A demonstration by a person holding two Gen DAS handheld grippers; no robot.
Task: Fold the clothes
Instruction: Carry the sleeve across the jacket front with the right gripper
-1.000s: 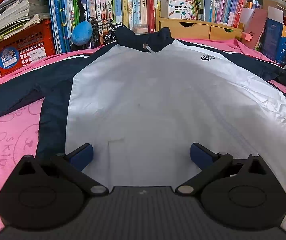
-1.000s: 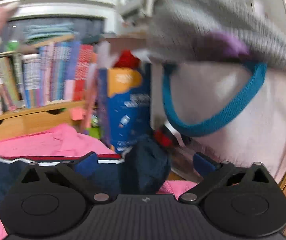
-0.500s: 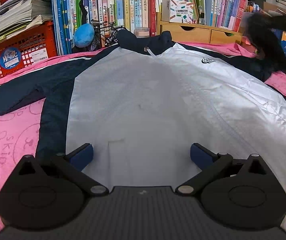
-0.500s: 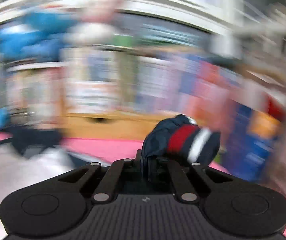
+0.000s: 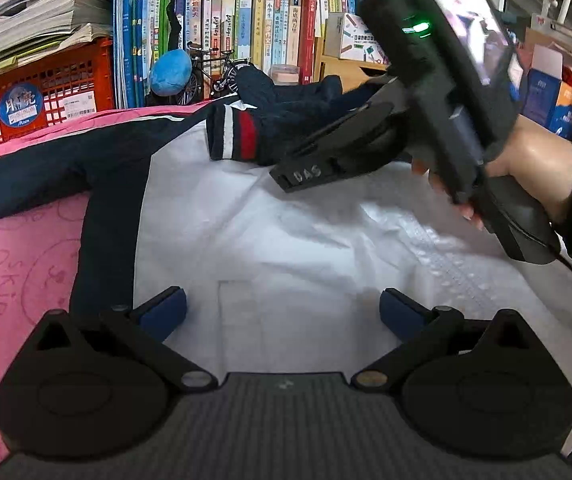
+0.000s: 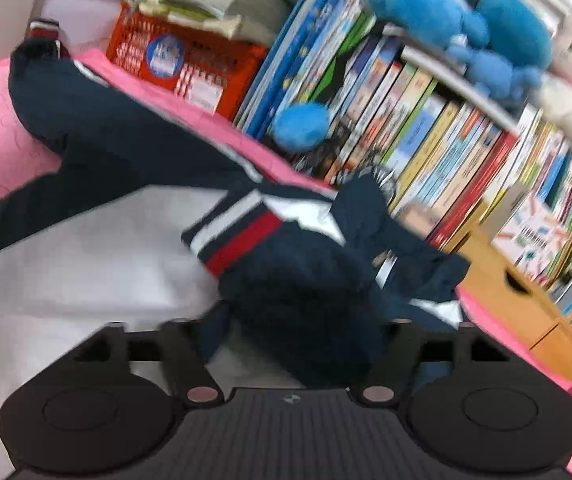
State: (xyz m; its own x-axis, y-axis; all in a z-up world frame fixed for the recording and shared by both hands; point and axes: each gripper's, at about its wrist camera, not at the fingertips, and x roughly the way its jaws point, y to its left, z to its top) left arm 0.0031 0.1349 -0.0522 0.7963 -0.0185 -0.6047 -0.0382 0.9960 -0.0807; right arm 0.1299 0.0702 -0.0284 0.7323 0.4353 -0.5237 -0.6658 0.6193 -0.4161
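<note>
Right gripper (image 6: 294, 320) jaws opening, dropping the navy sleeve with red-white striped cuff (image 6: 242, 236) onto the white-and-navy jacket (image 5: 286, 240), 12 o'clock of its white panel. Left gripper (image 5: 282, 312) released, empty, at hem. One sleeve folded; left sleeve (image 5: 46, 176) at 9 o'clock, body folds remain.

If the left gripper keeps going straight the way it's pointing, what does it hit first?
Probably the jacket's white panel lying just ahead between the open left gripper fingers; depth is hard to judge.

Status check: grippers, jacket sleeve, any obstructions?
Left gripper open over jacket. Right gripper opening, sleeve between its fingers, folded across. No obstructions.
</note>
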